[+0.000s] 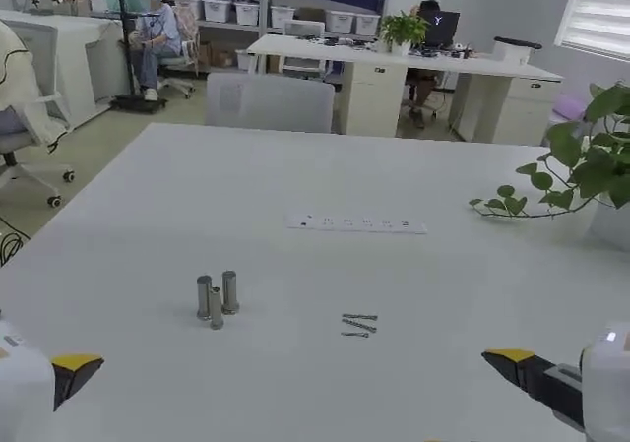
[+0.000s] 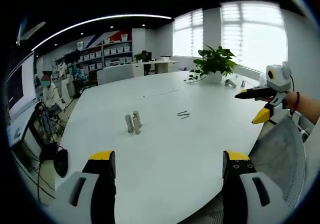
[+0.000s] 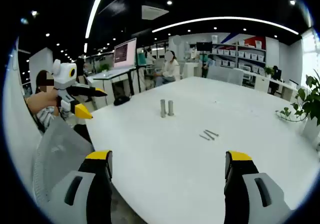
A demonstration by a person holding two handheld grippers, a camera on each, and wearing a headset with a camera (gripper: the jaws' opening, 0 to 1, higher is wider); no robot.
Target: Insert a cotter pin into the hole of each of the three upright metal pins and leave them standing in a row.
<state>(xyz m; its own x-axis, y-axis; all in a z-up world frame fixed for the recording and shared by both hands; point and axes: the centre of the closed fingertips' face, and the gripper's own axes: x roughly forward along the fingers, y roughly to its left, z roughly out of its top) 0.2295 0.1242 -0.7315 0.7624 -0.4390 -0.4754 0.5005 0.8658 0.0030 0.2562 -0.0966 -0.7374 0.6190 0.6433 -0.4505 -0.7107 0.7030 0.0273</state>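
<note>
in the head view we see three metal pins (image 1: 217, 299) standing upright in a tight cluster on the white table (image 1: 325, 176), not in a row. the cotter pins (image 1: 358, 325) lie flat on the tabletop to their right, apart from them. a white power strip (image 1: 356, 225) lies farther back, and a leafy plant (image 1: 581, 161) reaches in from the right edge. the left gripper (image 1: 77, 369) pokes in at the bottom left corner and the right gripper (image 1: 512, 360) at the bottom right, each showing one yellow-tipped jaw, both well short of the parts

in the left gripper view our left gripper (image 2: 169, 159) has its jaws wide apart and empty, low over the table's near edge. the metal pins (image 2: 133, 123) stand ahead and a little left, the cotter pins (image 2: 183, 114) to their right. the right gripper (image 2: 251, 106) comes in from the right on a person's arm (image 2: 306, 108), its jaws also parted

in the right gripper view the right gripper (image 3: 168, 156) shows its jaws spread and empty. the metal pins (image 3: 166, 108) stand ahead at mid-table, the cotter pins (image 3: 209, 134) nearer and to the right. the left gripper (image 3: 94, 103) hangs off the table's left side, jaws apart
</note>
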